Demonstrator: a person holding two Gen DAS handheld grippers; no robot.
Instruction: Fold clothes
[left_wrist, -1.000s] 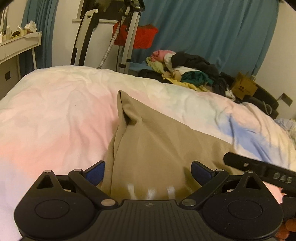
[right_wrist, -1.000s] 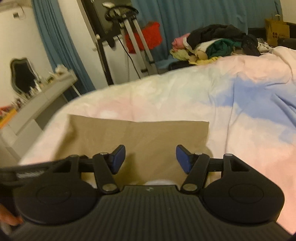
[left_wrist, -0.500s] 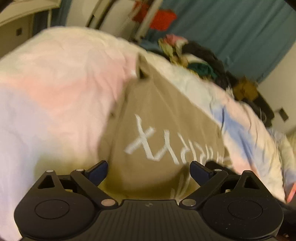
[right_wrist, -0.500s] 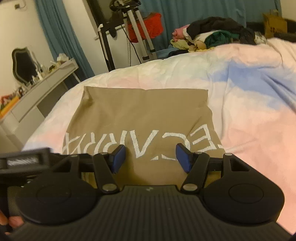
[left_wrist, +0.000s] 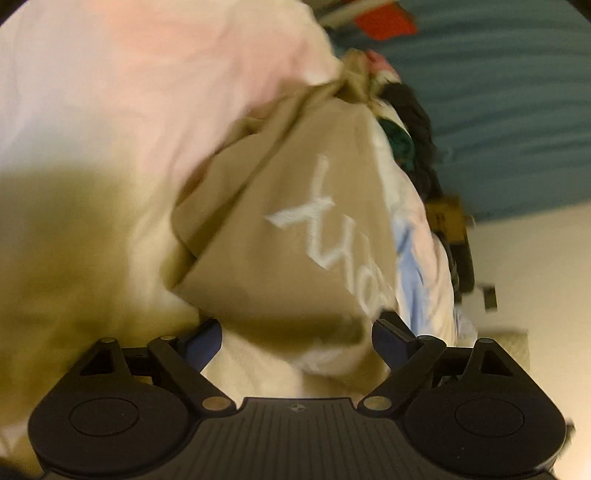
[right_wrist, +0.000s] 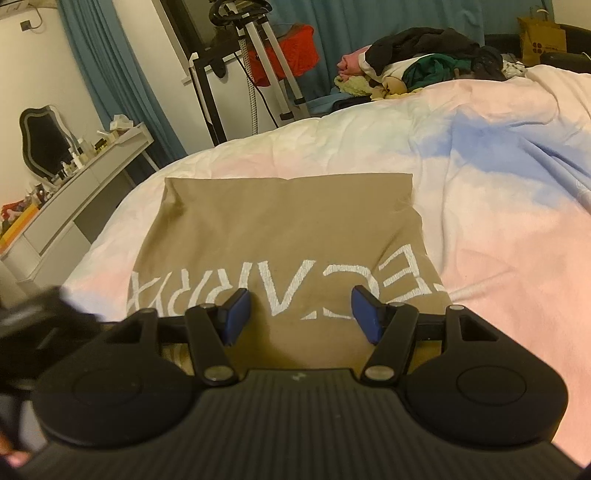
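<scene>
Both my grippers, left (left_wrist: 295, 332) and right (right_wrist: 299, 314), hover fingers apart above the tan shirt (right_wrist: 280, 236) (nothing gripped); a sloppy grab w/ either could undo its fold.

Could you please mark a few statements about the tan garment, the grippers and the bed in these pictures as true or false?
1. The tan garment lies on the bed cover. True.
2. The garment is plain, with no print. False: white lettering runs across it.
3. The right gripper is clamped on the cloth. False: its jaws stand apart with nothing between them.
4. The left gripper is open. True.
5. A clothes pile sits beyond the bed's far edge. True.
6. The curtain behind is red. False: it is blue.
</scene>
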